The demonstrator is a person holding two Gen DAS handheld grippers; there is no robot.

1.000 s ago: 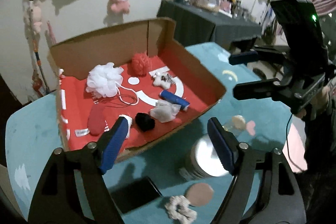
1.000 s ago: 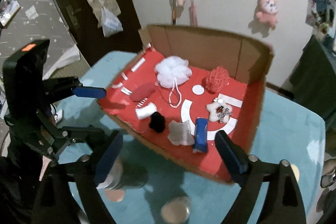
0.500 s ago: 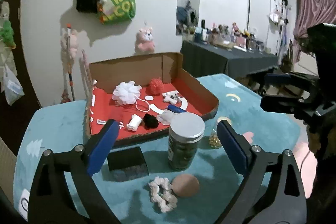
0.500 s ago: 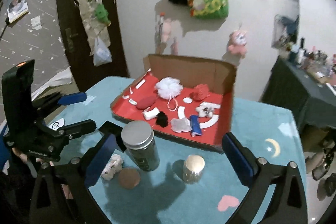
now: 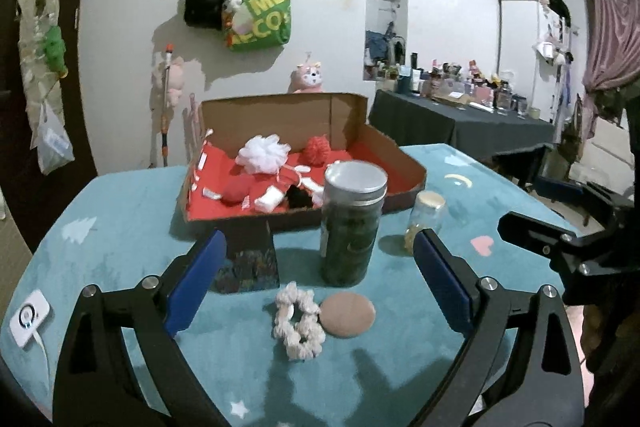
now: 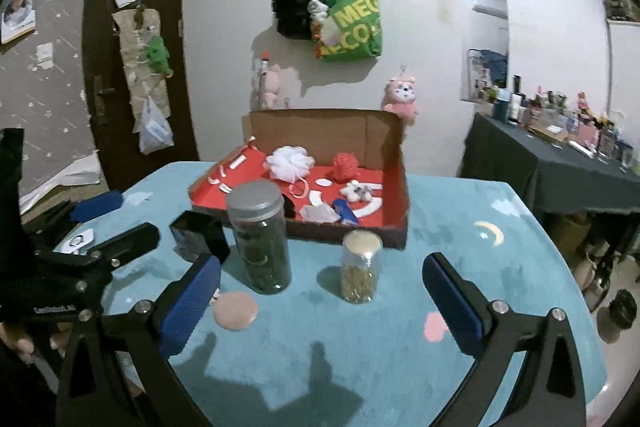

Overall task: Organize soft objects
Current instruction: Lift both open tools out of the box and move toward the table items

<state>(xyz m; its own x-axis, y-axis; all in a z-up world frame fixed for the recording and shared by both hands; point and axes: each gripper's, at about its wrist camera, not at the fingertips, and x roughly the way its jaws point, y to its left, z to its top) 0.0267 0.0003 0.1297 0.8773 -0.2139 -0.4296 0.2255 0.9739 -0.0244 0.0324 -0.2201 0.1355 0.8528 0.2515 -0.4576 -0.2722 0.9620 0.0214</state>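
1. My left gripper [image 5: 318,269] is spread wide, nothing in it; white scrunchie [image 5: 298,323] on the table [image 5: 120,227] between its fingers.
2. My right gripper [image 6: 320,289] likewise spread, empty.
3. Cardboard box [image 6: 396,183] holds the white pouf [image 6: 290,163].

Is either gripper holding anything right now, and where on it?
Nothing is held. The left gripper and right gripper both hang open above the table, fingers apart and bare.
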